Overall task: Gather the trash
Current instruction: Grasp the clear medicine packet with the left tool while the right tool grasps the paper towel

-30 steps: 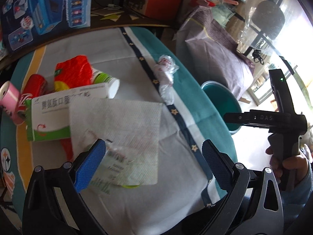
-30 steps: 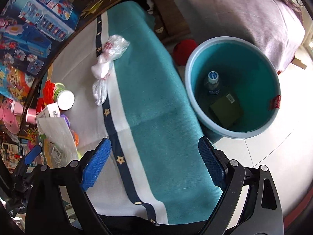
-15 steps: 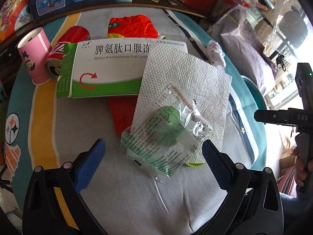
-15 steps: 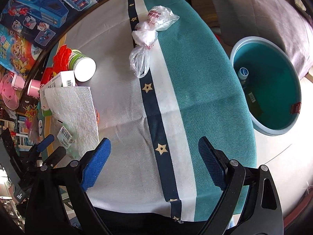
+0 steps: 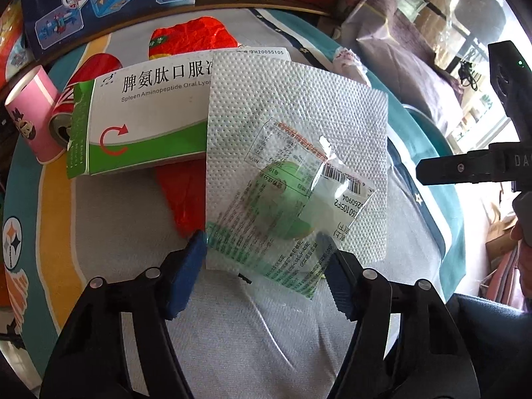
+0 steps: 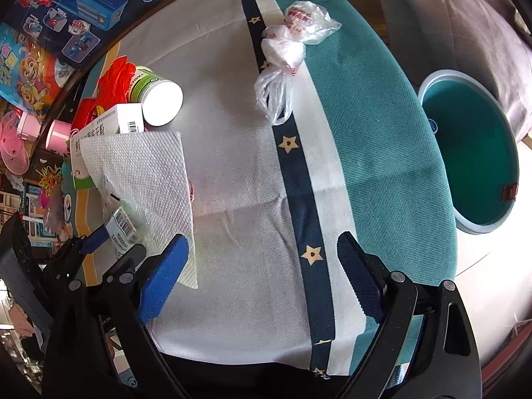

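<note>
1. Tablecloth (image 6: 232, 173) in white, navy with stars and teal is spread over a round table; toy boxes (image 6: 86, 3) are stacked behind it.
2. A teal bin (image 6: 472, 153) is seen on the floor just beside the table; a bottle cap shows at its inner edge.
3. A clear wrapper (image 5: 292, 212) lies on a paper towel (image 5: 299, 109), which overlaps a green-and-white box (image 5: 146, 113).
4. A knotted plastic bag (image 6: 289, 50) rests on the navy stripe.
5. The left gripper (image 5: 266, 259) is narrowed around the wrapper's near edge; full contact cannot be told.
6. The right gripper (image 6: 262, 266) is held wide over bare cloth.
</note>
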Demonstrator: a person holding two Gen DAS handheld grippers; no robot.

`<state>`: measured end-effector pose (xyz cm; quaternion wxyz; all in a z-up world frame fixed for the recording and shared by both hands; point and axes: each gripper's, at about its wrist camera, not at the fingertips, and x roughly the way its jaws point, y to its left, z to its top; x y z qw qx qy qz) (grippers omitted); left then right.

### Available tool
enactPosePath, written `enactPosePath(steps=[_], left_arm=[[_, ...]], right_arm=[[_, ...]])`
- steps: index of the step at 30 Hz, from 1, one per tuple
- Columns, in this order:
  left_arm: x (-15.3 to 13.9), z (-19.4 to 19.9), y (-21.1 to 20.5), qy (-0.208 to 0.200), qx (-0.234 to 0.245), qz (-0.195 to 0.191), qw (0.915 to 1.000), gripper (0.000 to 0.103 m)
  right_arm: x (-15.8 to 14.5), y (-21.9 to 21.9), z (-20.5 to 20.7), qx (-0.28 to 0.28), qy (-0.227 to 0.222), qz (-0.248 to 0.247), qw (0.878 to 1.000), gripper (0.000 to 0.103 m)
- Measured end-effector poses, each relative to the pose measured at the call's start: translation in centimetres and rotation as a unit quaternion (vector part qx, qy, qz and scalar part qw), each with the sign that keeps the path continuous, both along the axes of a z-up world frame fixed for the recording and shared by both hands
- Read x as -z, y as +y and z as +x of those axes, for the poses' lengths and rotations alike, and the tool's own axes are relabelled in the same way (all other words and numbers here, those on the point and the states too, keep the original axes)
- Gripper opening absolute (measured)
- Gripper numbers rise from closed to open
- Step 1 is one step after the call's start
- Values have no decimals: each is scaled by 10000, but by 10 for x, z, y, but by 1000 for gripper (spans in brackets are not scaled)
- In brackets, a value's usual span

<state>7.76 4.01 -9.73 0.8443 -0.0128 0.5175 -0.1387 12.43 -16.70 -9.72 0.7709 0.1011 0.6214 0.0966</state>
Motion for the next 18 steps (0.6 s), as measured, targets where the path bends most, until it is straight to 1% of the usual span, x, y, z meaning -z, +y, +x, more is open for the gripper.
enactPosePath(steps=[5, 9, 14, 18], left_arm=[[-15, -10, 16, -120, -119, -206, 9996, 67], [-25, -17, 41, -202, -430, -359, 9982, 67], [-24, -24, 67, -136, -795, -385, 9960, 67], [-21, -27, 76, -66, -920, -408, 9949, 67]], right_arm=[[-3, 22, 4, -225, -57, -9, 9997, 87], [-1, 45, 8, -446, -59, 73, 9990, 87], [7, 74, 13, -630, -51, 132, 9979, 87], [11, 99, 15, -857, -175, 1, 9962, 87]])
